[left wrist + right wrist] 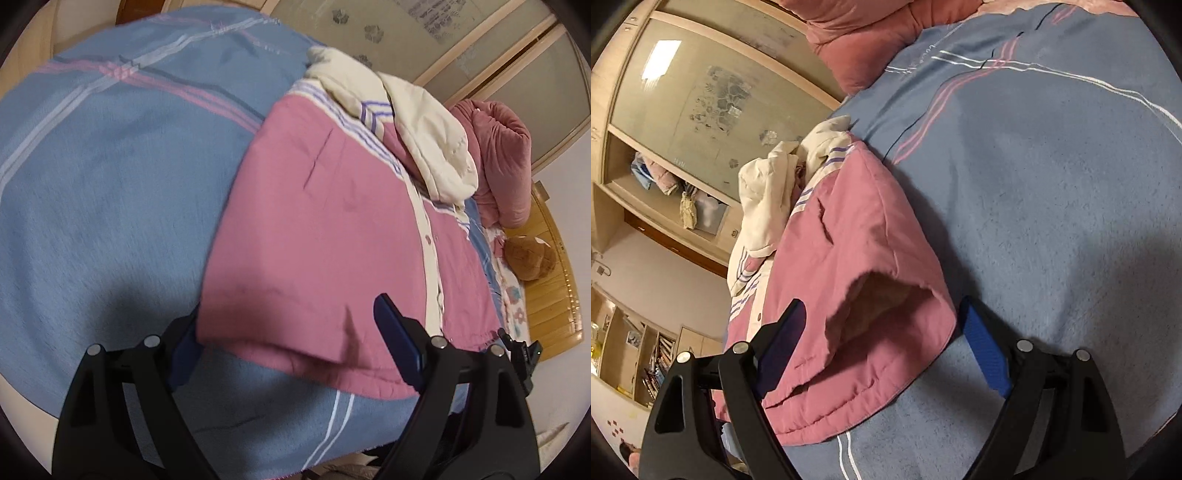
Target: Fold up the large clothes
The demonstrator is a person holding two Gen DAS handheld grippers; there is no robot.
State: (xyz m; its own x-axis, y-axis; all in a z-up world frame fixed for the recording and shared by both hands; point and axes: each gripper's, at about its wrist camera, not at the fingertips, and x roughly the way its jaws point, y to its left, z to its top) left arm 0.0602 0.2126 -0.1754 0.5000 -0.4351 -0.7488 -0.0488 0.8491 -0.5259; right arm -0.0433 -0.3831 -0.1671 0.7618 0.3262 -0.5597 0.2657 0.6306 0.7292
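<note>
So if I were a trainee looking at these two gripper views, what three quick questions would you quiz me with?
1. True or false: the left gripper is clamped shut on the pink jacket.
2. Multiple choice: what does the jacket lie on? A) a bare wooden floor B) a blue striped blanket C) a glass table
3. Fill in: in the right wrist view, the right gripper has its fingers spread on either side of the jacket's open ____.

Key
1. False: its fingers are wide apart at the jacket's near hem.
2. B
3. Sleeve cuff; whether the pads touch the fabric cannot be told.
</note>
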